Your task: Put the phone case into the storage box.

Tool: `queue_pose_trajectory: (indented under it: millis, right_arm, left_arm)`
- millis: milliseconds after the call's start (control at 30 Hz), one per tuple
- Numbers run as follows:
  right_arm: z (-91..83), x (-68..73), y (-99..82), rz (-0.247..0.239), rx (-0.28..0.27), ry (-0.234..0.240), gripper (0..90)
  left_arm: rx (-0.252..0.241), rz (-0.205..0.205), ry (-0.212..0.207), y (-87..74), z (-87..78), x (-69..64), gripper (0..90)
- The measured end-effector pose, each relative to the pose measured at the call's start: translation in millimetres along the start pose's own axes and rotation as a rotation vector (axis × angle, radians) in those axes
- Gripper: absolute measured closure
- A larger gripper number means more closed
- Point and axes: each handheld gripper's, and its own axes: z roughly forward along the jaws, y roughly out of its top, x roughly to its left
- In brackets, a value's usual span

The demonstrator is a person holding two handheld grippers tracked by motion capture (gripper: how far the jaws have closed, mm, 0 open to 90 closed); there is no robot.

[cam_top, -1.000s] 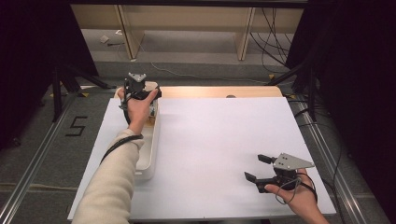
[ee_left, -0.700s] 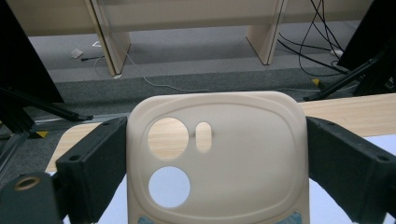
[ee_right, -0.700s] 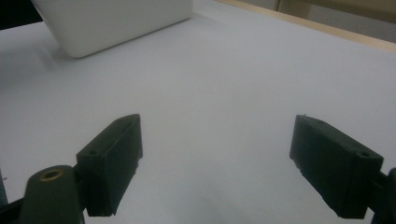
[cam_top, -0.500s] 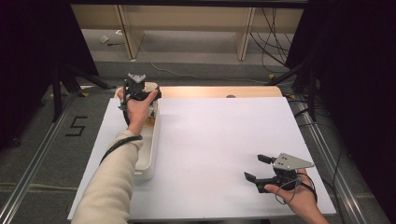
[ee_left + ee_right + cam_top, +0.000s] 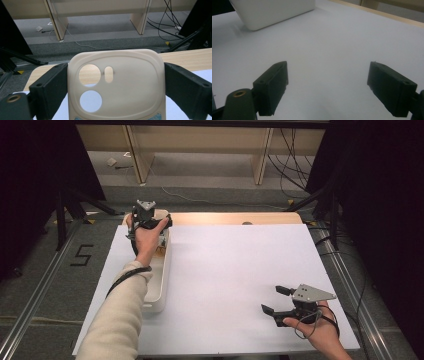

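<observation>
A long white plastic tray [image 5: 159, 290] lies along the left side of the white-topped table [image 5: 235, 270]. Its far end holds something brownish, too small and too covered by the person's left hand [image 5: 147, 236] to identify. Above that far end, the left claw [image 5: 115, 85] is closed on the two side edges of a cream-coloured soft phone case with round camera cut-outs [image 5: 117, 90], held upright. The case's lower edge is cut off in the left claw's own view, where a blue patch just shows. The right claw [image 5: 278, 301] hangs near the table's right front corner, jaws spread wide with nothing between them, well apart from the tray.
</observation>
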Motion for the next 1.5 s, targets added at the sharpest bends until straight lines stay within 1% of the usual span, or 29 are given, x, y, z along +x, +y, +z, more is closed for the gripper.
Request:
queue_pose_trajectory:
  millis: [200,367,433,533,800,1267,1500]
  right_arm:
    - [0.2,0.2,0.0,0.001,0.001,0.001,18.0]
    - [0.4,0.3,0.0,0.000,0.000,0.004,18.0]
    - [0.7,0.4,-0.1,0.001,0.001,0.005,18.0]
    - [1.0,0.4,0.0,0.001,0.001,0.006,18.0]
    - [1.8,0.8,-0.1,0.003,0.004,0.008,18.0]
    - [2.5,0.7,-0.3,0.002,0.008,0.008,18.0]
    - [2.2,0.9,-0.1,0.003,0.006,0.008,17.9]
  left_arm:
    - [0.014,0.014,-0.005,-1.4,0.0,-0.1,8.6]
    - [0.019,0.018,-0.011,-2.4,0.1,-0.1,8.4]
    - [0.028,0.020,-0.014,-3.0,0.1,0.1,8.2]
    - [0.034,0.011,-0.015,-4.4,0.4,1.5,7.8]
    - [0.066,0.023,-0.013,-6.9,2.2,2.8,7.3]
    - [0.075,0.032,-0.023,-9.0,3.5,4.2,7.6]
    - [0.089,0.039,-0.030,-7.4,4.1,4.7,7.2]
